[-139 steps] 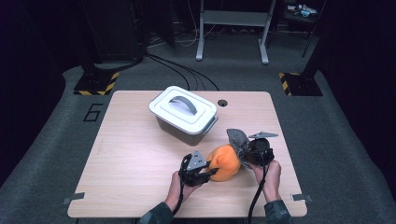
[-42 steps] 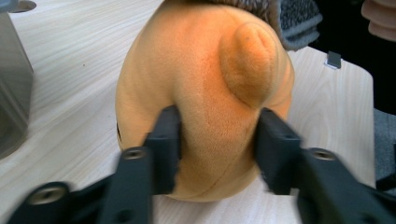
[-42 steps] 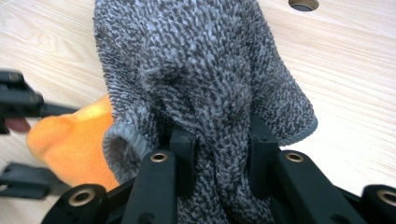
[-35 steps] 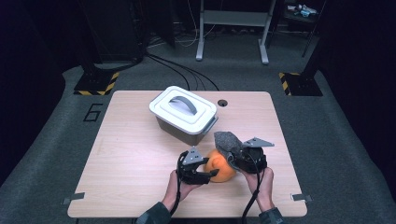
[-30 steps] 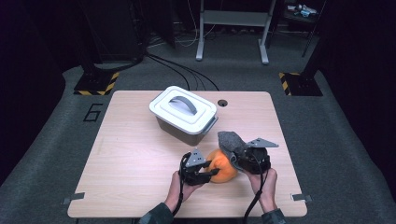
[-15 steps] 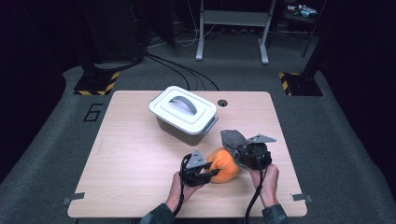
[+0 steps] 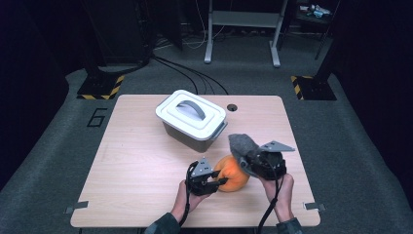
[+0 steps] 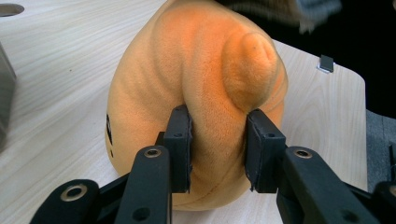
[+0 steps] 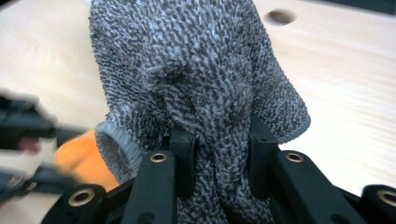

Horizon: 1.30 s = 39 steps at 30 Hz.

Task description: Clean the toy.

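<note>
High view: tabletop [image 7: 146,161] evenly lit from above, room behind very dark, floor dim. Soft short shadows under the lidded box [image 7: 192,119]; no glare. Picture soft, low detail overall. Left gripper view: orange plush [image 8: 196,93] sharp and bright, far tabletop edge slightly soft, grey blur at the top right. Right gripper view: grey knit fabric [image 9: 196,79] sharp near the tongs, background tabletop out of focus, left edge motion-blurred and smeared.

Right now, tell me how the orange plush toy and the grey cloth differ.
The orange plush toy is smooth, rounded and stuffed; the grey cloth is nubby, flecked and limp. The toy rests on the table, pinched by the left gripper; the cloth is held above the toy by the right gripper. Both are soft and gripped.
</note>
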Each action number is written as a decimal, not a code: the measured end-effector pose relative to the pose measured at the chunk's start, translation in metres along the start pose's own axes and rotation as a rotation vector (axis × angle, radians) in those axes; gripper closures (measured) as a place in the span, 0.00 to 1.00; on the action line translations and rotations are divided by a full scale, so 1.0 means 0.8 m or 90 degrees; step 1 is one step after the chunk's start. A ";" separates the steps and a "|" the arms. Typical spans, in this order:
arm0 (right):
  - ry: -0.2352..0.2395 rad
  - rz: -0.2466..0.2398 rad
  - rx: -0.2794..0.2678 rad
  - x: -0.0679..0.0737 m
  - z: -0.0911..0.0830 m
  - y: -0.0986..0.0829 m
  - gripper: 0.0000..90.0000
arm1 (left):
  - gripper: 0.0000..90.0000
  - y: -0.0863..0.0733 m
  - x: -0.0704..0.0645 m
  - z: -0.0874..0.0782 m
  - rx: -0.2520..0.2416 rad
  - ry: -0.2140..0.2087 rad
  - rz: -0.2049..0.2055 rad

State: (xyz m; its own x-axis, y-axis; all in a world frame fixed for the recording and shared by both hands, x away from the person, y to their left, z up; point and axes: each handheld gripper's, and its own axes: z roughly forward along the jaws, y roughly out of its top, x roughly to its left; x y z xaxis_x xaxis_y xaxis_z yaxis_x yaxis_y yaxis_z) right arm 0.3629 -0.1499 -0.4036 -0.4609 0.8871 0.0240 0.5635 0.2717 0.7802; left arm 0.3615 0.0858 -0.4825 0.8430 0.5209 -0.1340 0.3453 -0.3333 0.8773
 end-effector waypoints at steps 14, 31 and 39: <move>-0.077 0.042 0.039 -0.038 0.024 -0.015 0.77 | 0.74 -0.001 0.008 -0.003 -0.001 0.000 -0.012; -0.078 0.012 0.065 -0.022 0.031 -0.025 0.76 | 0.74 -0.002 0.009 -0.003 -0.005 0.000 -0.016; -0.153 0.055 0.081 -0.077 0.034 -0.033 0.74 | 0.74 -0.003 0.010 -0.006 -0.003 0.000 -0.019</move>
State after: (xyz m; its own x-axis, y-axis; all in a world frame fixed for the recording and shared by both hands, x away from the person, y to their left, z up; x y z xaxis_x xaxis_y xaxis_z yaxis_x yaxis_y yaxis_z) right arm 0.3949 -0.2017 -0.4425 -0.2401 0.9679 -0.0736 0.6823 0.2222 0.6965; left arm 0.3657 0.0943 -0.4836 0.8328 0.5300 -0.1600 0.3682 -0.3143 0.8750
